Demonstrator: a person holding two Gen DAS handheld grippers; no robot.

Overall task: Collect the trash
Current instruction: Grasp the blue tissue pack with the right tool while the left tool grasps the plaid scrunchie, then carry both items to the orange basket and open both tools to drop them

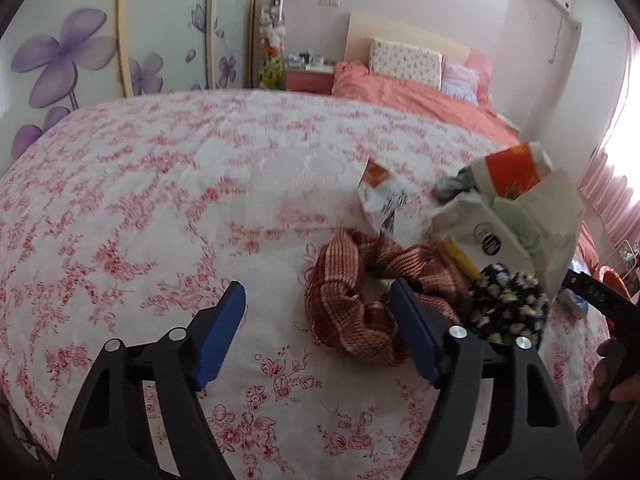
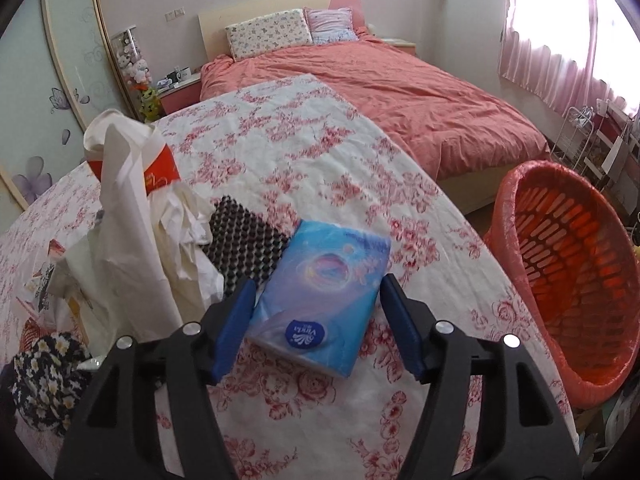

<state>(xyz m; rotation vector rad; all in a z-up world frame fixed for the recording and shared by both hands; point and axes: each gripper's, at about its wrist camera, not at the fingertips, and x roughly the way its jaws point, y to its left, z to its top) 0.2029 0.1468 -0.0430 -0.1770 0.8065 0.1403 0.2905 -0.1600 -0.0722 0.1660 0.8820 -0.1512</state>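
With our right gripper (image 2: pixel 318 322) spread around the blue tissue pack (image 2: pixel 320 292) without pressing it, and our left gripper (image 1: pixel 318 330) wide and empty beside the checked cloth (image 1: pixel 356 300), we risk binning something that isn't trash.

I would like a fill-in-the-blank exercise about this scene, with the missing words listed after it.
1. The blue plastic tissue pack lies between the fingers of the ____ gripper.
2. The orange slatted laundry basket is lined with a thin ____ bag.
3. The left gripper points at a checked red-brown ____.

Missing words: right; plastic; scrunchie
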